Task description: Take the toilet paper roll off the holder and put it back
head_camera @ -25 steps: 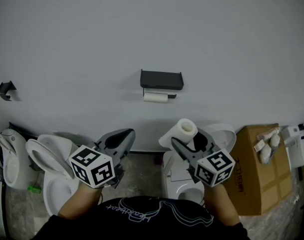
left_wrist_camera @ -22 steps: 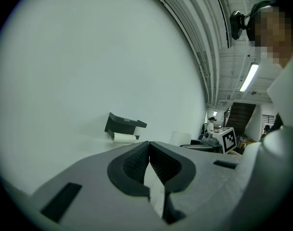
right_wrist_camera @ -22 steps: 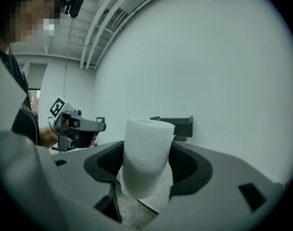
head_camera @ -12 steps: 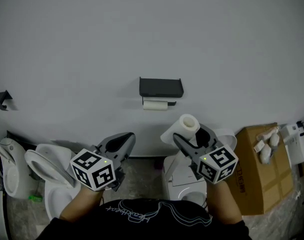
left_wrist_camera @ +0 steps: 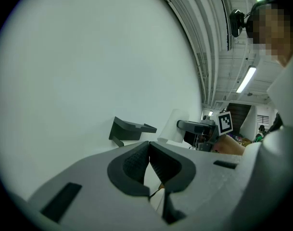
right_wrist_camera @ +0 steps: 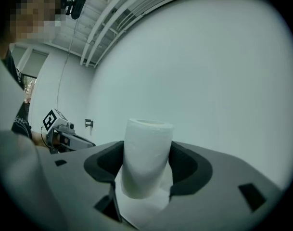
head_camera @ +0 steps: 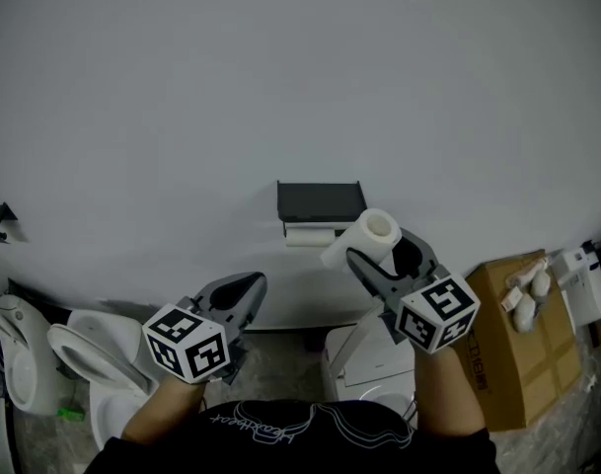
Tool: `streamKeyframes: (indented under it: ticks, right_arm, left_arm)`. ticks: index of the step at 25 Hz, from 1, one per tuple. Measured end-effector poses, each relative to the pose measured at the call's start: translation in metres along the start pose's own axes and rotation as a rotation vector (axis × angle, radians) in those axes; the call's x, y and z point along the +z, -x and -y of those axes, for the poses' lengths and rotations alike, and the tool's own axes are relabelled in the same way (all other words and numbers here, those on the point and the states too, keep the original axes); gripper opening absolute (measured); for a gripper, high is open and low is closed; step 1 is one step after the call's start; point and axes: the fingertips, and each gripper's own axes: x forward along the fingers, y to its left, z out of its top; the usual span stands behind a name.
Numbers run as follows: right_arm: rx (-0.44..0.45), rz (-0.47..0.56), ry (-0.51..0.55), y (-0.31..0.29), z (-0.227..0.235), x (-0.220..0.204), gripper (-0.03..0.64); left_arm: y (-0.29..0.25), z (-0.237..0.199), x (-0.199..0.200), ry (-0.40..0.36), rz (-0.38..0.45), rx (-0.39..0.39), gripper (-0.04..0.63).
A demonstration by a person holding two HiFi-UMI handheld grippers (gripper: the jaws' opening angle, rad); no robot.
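The left gripper [head_camera: 238,289] hangs low, left of the holder, its jaws pressed together on nothing, as the left gripper view [left_wrist_camera: 149,148] shows plainly; I judge it the farther hand from the work, with no part in the grasp. Up on the wall, the black holder [head_camera: 320,200] sits between the two grippers, and a white, roll-like piece [head_camera: 308,235] lies level under its shelf; whether that is a second roll or part of the holder I cannot tell. Just right of it, overlapping the holder's right lower corner in the head view, is the roll [head_camera: 364,237], off the holder and pinched across its middle by the jaws of the right gripper [head_camera: 382,253]. The right gripper view has the roll [right_wrist_camera: 146,150] standing nearly upright between the pads [right_wrist_camera: 184,165], leaning a little, its open core end on top and the bare wall beyond. So the holder lies to the left of the jaws and slightly above them, and the right hand is plainly the nearer one. The roll's long axis runs up and down, while the piece under the shelf runs level along the wall; putting it back would, I judge, call for tipping the roll over to level and carrying it leftward to the holder.
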Motion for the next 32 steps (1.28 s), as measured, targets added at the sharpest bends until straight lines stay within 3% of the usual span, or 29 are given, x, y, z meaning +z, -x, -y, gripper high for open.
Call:
streamKeyframes:
  ticks: [15, 32]
  right_arm:
    - [-0.027, 0.018, 0.078, -0.064, 0.034, 0.049, 0.293]
    - [-0.079, -0.096, 0.021, -0.118, 0.067, 0.009, 0.293]
  left_arm:
    - [-0.012, -0.047, 0.002, 0.02, -0.01, -0.005, 0.005]
    - [-0.003, -0.079, 0.013, 0.017, 0.017, 0.009, 0.006]
